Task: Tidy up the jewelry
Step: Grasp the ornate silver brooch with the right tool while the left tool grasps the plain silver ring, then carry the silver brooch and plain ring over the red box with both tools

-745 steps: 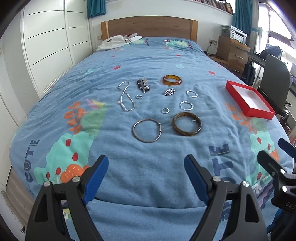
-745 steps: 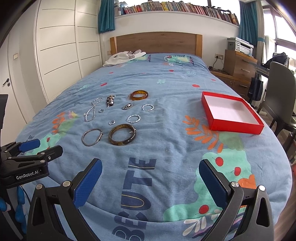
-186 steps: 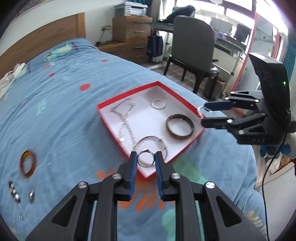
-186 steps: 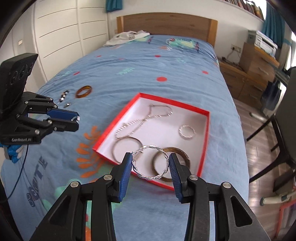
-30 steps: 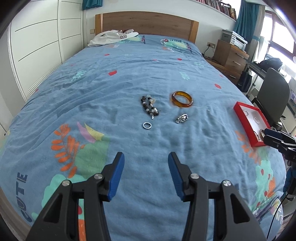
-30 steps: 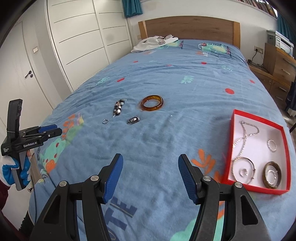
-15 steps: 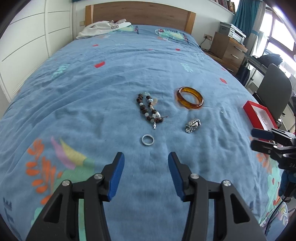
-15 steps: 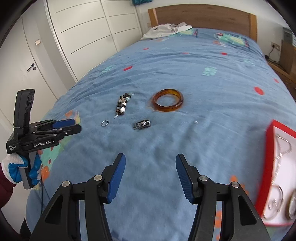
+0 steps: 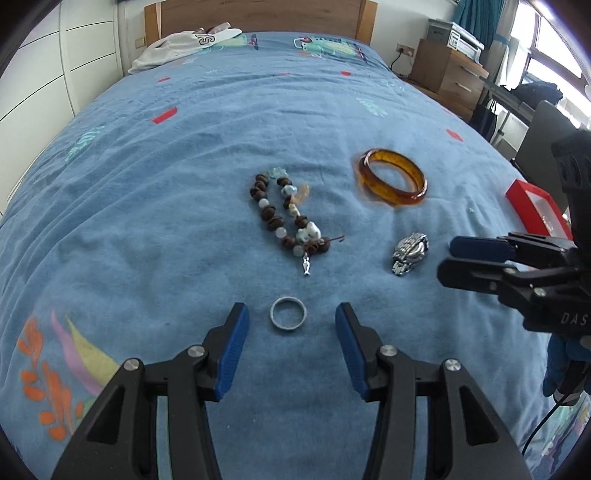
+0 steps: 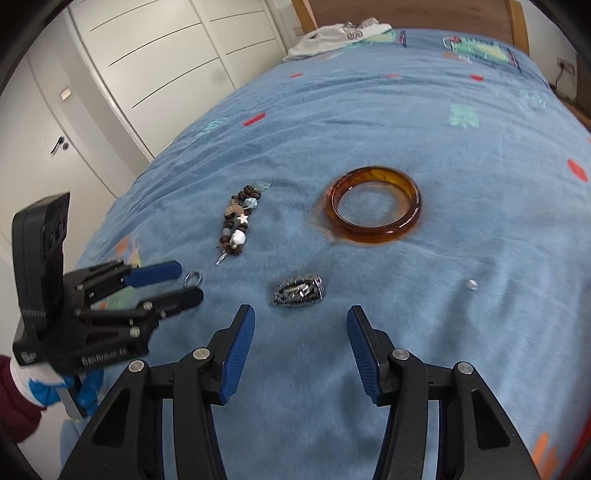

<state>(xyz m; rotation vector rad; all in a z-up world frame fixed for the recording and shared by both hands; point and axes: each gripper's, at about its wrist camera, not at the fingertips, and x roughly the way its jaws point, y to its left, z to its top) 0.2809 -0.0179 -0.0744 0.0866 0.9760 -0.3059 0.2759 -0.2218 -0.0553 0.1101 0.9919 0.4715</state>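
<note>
On the blue bedspread lie a small silver ring (image 9: 288,316), a beaded bracelet (image 9: 286,216), an amber bangle (image 9: 393,177) and a silver metal clump (image 9: 410,253). My left gripper (image 9: 291,317) is open and empty, with the ring lying between its fingertips. My right gripper (image 10: 300,319) is open and empty, just in front of the silver clump (image 10: 299,289). The bangle (image 10: 373,209), bracelet (image 10: 238,227) and ring (image 10: 193,278) also show in the right wrist view. The red box (image 9: 535,206) sits at the far right, partly hidden.
A white garment (image 9: 184,46) lies by the wooden headboard (image 9: 255,14). White wardrobe doors (image 10: 166,55) stand on the left. A dresser (image 9: 447,70) and a chair (image 9: 543,129) stand right of the bed. A tiny clear bead (image 10: 471,283) lies on the spread.
Both grippers have moved forward and down toward the jewelry. The ring now lies between the left fingertips, and the silver clump is just ahead of the right ones. Both stay open.
</note>
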